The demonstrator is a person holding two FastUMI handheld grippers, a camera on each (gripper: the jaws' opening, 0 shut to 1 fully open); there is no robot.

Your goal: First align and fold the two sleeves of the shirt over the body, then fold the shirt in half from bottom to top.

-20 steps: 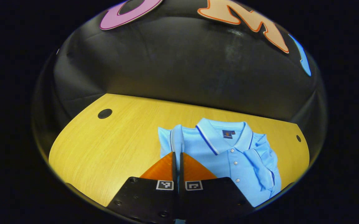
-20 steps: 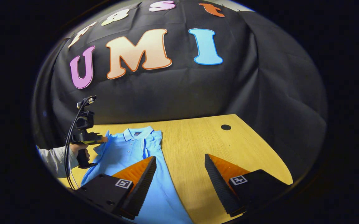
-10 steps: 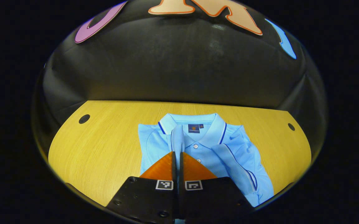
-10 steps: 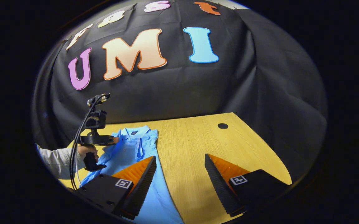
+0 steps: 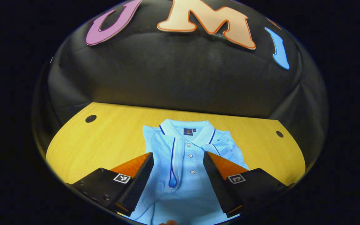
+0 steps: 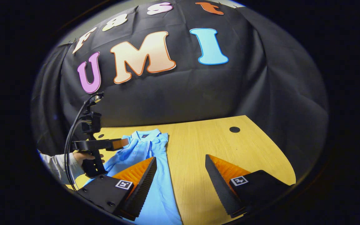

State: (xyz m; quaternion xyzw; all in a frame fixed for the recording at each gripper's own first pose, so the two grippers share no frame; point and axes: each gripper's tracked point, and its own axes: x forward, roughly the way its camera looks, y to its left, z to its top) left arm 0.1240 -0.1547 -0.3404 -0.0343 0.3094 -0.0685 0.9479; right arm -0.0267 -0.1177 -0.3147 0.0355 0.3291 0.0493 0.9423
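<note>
Light blue polo shirt point(image 5: 186, 162) lies flat on the yellow wooden table point(image 5: 105, 143), collar toward the booth wall, button placket facing up. Both sleeves are folded in over the body: left sleeve point(image 5: 173, 162) lies as a narrow strip with a dark blue trim line just beside the placket, right sleeve point(image 5: 226, 147) is bunched over the chest on the other side. Left gripper point(image 5: 177, 181) hangs above the shirt's middle, jaws spread wide, nothing between them, the folded left sleeve visible in the gap. Right gripper point(image 6: 180, 184) is also spread wide and empty, above the table at the shirt's right edge; one finger over blue fabric, the other over bare wood. Right gripper view also shows the left gripper point(image 6: 117, 144) farther off over the shirt point(image 6: 142, 156), held by a hand point(image 6: 83, 157) in a light sleeve. Dark round holes sit in the tabletop near the far corners.
</note>
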